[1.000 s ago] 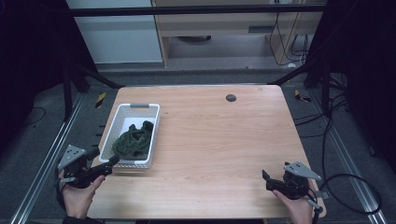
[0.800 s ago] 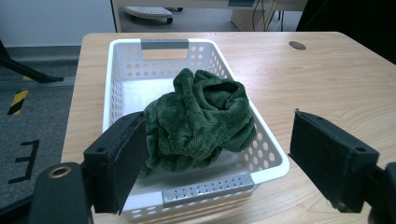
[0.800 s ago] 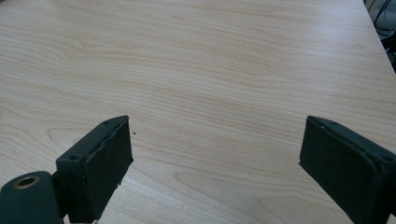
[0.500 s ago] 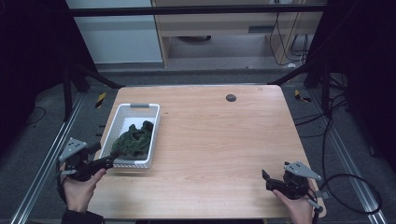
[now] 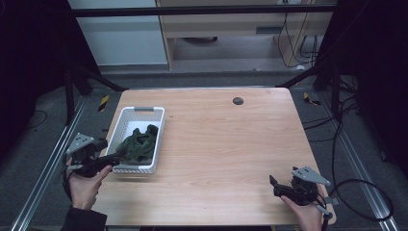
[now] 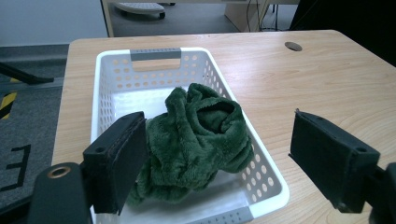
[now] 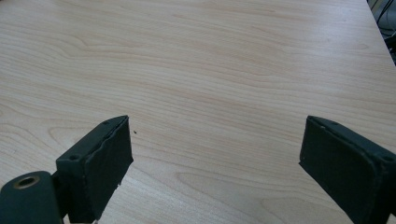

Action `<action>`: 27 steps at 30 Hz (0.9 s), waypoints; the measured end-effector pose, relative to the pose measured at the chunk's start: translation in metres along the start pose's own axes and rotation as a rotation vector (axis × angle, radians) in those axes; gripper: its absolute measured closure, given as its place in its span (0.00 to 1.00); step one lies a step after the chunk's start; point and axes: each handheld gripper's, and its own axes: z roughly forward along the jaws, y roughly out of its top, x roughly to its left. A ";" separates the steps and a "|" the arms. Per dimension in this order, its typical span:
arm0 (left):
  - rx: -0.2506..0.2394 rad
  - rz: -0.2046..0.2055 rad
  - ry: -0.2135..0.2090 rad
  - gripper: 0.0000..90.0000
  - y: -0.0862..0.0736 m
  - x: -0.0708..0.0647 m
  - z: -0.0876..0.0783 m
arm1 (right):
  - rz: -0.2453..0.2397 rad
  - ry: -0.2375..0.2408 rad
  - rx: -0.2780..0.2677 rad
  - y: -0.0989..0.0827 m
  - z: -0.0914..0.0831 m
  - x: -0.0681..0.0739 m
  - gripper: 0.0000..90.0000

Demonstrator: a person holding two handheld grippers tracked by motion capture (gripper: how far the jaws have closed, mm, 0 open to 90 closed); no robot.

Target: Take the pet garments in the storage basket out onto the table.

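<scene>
**Green cloth sits in the white basket, left claw wide at its near end**

A crumpled dark green plush cloth point(image 6: 196, 140) lies bunched inside a white perforated plastic basket point(image 6: 114, 70) with grey handle strips on its 2 short ends. The cloth fills the near half of the basket and rises above the rim; the far half shows bare white floor. In the high view the cloth point(image 5: 138, 147) sits toward the near end of the basket point(image 5: 159, 134), which stands on the left part of the light wooden bench point(image 5: 231, 144), close to its left edge.

The left claw point(image 6: 219, 161) points along the basket from its near short end, with its 2 black jaws wide apart. In the left gripper view, 1 jaw stands in front of the cloth's left side and the other over the bench outside the basket's right wall; whether the jaws touch cloth or basket I cannot tell. In the high view the left claw point(image 5: 115, 157) is held by a hand at the bench's left edge, its tip at the basket's near-left corner.

The right claw point(image 7: 215, 163) is held low over bare wood with its jaws spread wide and nothing between them. In the high view it point(image 5: 275, 185) sits near the bench's near-right corner, well apart from the basket.

A small dark round hole point(image 5: 237, 101) marks the far side of the bench.
</scene>
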 end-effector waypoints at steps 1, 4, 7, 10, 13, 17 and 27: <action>0.004 0.003 -0.001 0.20 0.000 0.000 0.002 | -0.001 0.000 0.000 0.000 0.000 0.000 0.10; 0.021 0.011 -0.009 0.20 0.002 -0.002 0.009 | -0.001 0.000 0.001 0.000 0.000 0.000 0.10; 0.043 0.017 -0.012 0.20 0.002 -0.002 0.015 | -0.004 0.002 0.005 0.000 0.000 0.000 0.10; 0.061 0.023 -0.010 0.20 0.003 -0.002 0.020 | 0.005 0.004 0.006 0.000 0.000 0.000 0.10; 0.075 0.032 -0.010 0.20 0.006 -0.001 0.023 | 0.003 0.004 0.007 0.000 0.000 0.001 0.10; 0.096 0.040 -0.008 0.20 0.008 0.000 0.027 | 0.000 0.006 0.009 0.000 0.001 0.001 0.10; 0.160 0.066 -0.005 0.19 0.014 0.000 0.041 | -0.004 0.012 0.020 -0.001 0.002 0.001 0.10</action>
